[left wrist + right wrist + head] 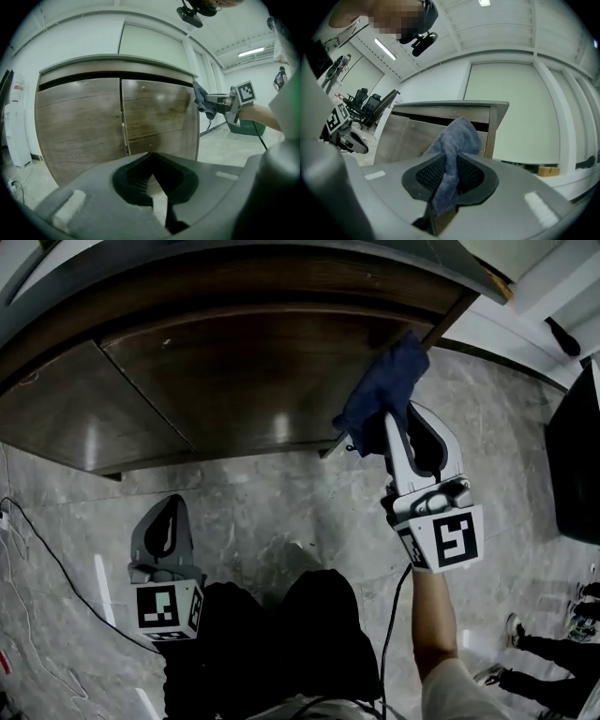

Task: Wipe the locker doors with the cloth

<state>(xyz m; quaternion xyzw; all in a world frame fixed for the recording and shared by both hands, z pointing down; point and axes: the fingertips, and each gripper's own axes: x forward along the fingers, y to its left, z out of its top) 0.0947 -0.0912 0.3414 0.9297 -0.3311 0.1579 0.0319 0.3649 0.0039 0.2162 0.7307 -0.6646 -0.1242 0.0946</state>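
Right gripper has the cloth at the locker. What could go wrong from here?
1. The cloth is a bunched wad, pinched by one fold in the right gripper. Dragging it across the wood could pull it free.
2. It sits at the outer edge of the right door, so a stroke may run off the corner, or the hard jaws may scrape the wood.
3. The cable hanging below that gripper could snag.
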